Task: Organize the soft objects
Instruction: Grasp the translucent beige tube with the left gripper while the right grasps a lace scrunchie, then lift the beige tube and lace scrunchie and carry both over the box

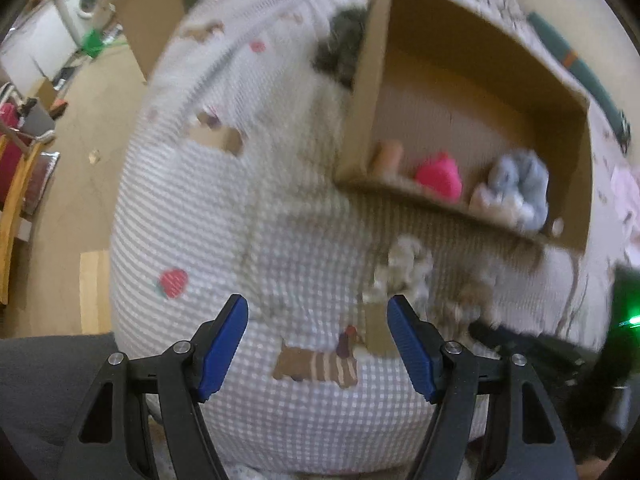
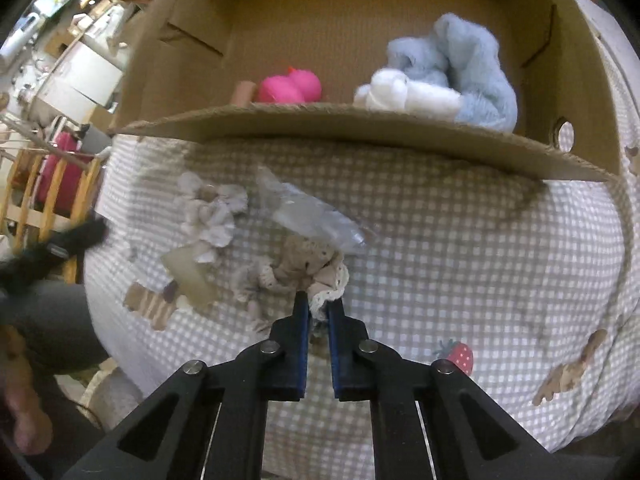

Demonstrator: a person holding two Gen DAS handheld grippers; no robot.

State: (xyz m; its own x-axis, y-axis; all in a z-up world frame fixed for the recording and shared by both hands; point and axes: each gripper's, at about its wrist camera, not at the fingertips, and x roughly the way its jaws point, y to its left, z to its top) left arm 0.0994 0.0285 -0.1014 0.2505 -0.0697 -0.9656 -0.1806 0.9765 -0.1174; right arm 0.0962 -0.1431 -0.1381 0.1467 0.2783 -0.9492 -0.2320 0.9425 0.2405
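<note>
Beige lace-trimmed fabric scrunchie: lies on gingham bedspread, just before open cardboard box. Judged light, limp, non-slippery; take by frill. Right gripper pinches its lace edge; left gripper spread, empty. Pale grey scrunchie near.

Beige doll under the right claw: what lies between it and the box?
A crumpled clear plastic bag lies between the beige doll and the box wall, then bare checked cover; right wrist view.

Box: matt corrugated cardboard. Bedcover: woven checked cloth. Blue toy: fluffy plush. Wrapper: glossy clear plastic.
</note>
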